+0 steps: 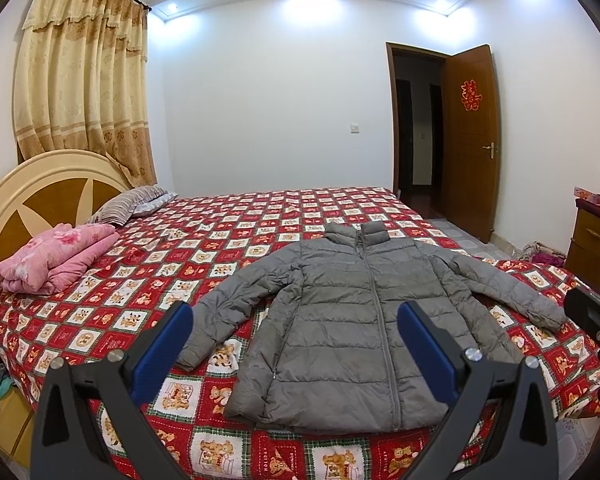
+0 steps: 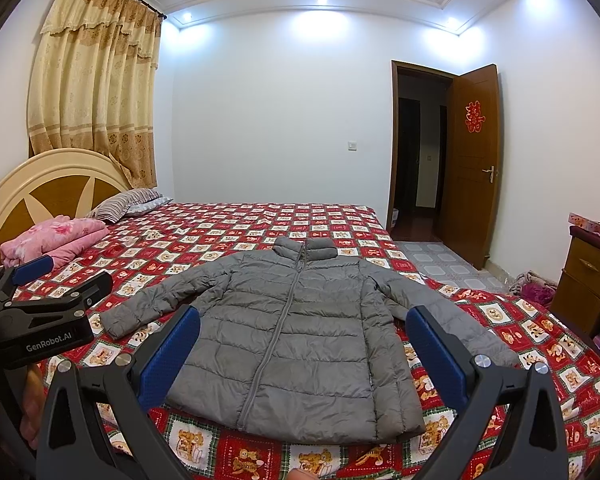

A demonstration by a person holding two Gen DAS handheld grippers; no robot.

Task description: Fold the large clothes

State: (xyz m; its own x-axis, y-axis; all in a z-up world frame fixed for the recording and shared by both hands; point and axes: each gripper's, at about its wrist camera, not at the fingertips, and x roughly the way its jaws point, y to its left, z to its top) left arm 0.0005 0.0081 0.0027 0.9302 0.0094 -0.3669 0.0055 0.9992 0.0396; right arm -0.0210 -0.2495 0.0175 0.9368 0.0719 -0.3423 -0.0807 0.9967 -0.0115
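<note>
Right wrist view, "GenRobot.AI" on left hand-held gripper, grey jacket flat

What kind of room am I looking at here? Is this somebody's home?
Most likely a bedroom in a private home. A large bed with a curved headboard fills the room, pillows lie by the headboard, and a grey puffer jacket lies spread on the red patterned bedspread. Curtains hang behind the headboard.

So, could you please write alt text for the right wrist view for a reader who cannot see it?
A grey puffer jacket lies zipped and flat, sleeves spread, on a bed with a red bear-print quilt. The right gripper hovers above it with jaws wide open, and the left gripper shows at the left edge. Behind are a pink folded blanket, curtains and an open wooden door.
</note>
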